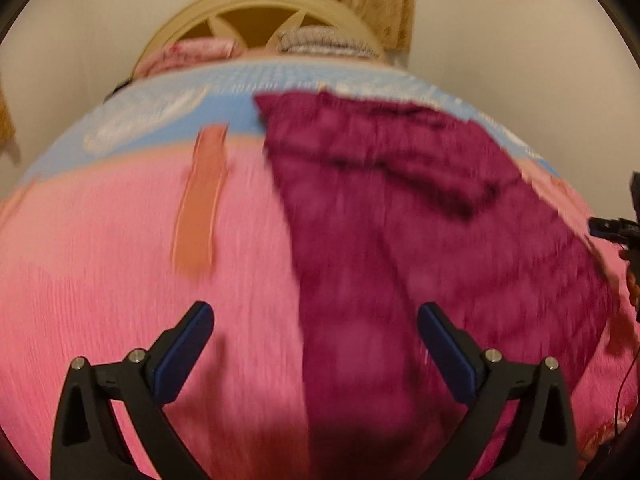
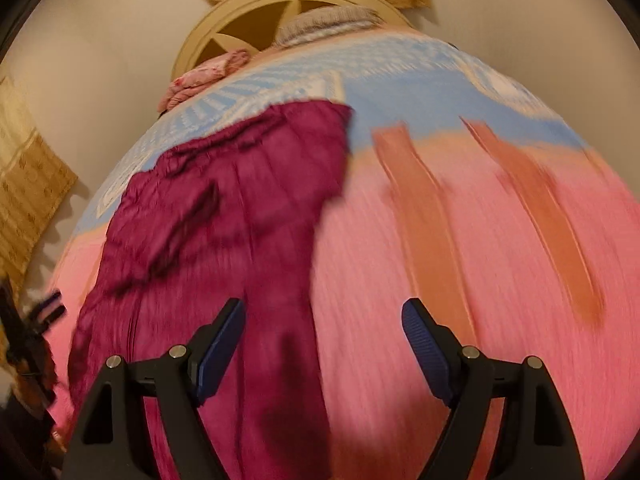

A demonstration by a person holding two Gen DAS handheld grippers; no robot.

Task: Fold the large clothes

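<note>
Maroon garment (image 1: 420, 240) lies crumpled on pink bedspread (image 1: 120, 280), centre-right of left view. Left gripper (image 1: 316, 344) and right gripper (image 2: 322, 344) both spread, holding nothing.

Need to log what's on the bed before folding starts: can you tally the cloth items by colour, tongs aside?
Maroon garment: 1, spread on the bedspread
Pink-and-blue bedspread: 1, with orange stripes
Pink bundle by the headboard: 1
Grey knit item by the headboard: 1
Total: 4
Both tongs are open and hold nothing.
</note>
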